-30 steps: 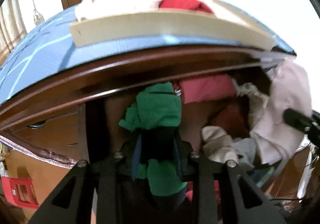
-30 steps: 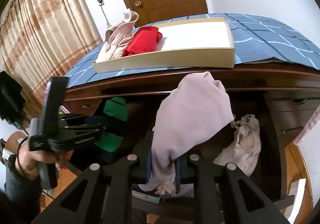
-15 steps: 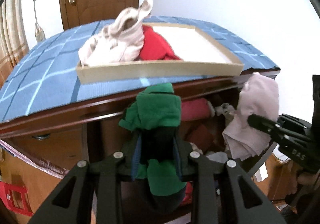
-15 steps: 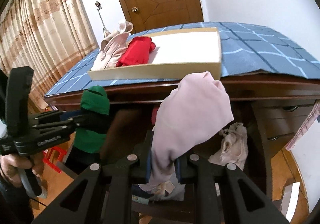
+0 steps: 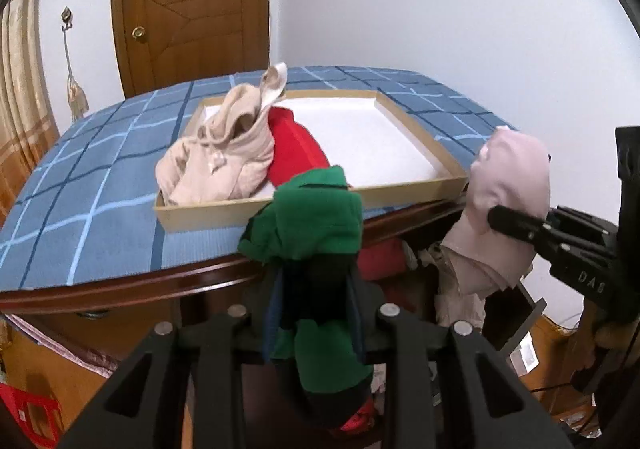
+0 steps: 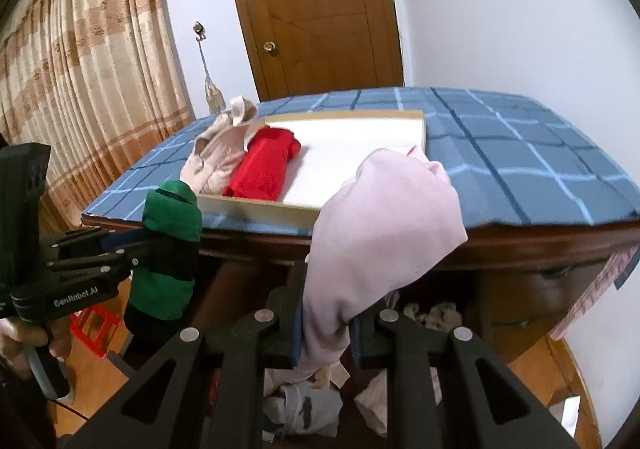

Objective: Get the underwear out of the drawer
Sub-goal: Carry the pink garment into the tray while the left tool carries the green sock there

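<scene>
My left gripper (image 5: 314, 281) is shut on green and black underwear (image 5: 312, 217), held up at the height of the dresser top. It also shows in the right wrist view (image 6: 170, 245). My right gripper (image 6: 326, 313) is shut on pale pink underwear (image 6: 384, 217), raised in front of the tray; it shows at the right of the left wrist view (image 5: 508, 185). The open drawer (image 6: 420, 313) below holds more crumpled underwear. The shallow tray (image 5: 424, 153) on top holds a beige piece (image 5: 224, 153) and a red piece (image 5: 296, 153).
The dresser top carries a blue checked cloth (image 6: 520, 161). A wooden door (image 6: 316, 9) stands behind, a curtain (image 6: 80, 69) to the left. A red crate (image 6: 96, 329) sits on the floor at the left. Closed drawers flank the open one.
Both grippers have risen from drawer level to above the dresser edge, carrying the green and the pink underwear. The tray top is now seen from above.
</scene>
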{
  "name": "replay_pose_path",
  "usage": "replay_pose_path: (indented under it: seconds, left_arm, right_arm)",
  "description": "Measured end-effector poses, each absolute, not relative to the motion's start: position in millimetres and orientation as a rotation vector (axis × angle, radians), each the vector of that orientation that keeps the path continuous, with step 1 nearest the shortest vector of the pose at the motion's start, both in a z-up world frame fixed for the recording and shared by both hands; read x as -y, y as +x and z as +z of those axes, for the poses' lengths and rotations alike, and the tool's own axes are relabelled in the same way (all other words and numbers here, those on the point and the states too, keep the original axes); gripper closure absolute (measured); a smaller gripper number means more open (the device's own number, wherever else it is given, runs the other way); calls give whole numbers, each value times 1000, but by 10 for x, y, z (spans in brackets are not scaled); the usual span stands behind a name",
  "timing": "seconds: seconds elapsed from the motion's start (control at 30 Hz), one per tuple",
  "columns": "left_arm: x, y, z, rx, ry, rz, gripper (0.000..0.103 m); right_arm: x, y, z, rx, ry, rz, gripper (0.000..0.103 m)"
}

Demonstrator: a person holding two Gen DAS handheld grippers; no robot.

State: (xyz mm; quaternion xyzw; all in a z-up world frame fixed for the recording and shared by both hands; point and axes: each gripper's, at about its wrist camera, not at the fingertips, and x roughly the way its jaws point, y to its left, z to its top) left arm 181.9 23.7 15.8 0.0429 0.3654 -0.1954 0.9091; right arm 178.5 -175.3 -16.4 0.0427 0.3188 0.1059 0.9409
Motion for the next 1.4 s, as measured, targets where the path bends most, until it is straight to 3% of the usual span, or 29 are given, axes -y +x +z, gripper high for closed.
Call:
replay_pose_path:
  seconds: [0.5,0.93,1.4]
  left_arm:
    - [-245,2126,567,-677,108,-392,76]
    - [-321,3096,928,-682,175,-336,76]
    - [-146,4055,624,-809,244,-291,76]
  right_arm:
    - [1729,2082,263,-579,14,237,83]
    - [1445,3176,638,-642,-5,348,83]
    - [1077,4370,373,-818,-2,363,83]
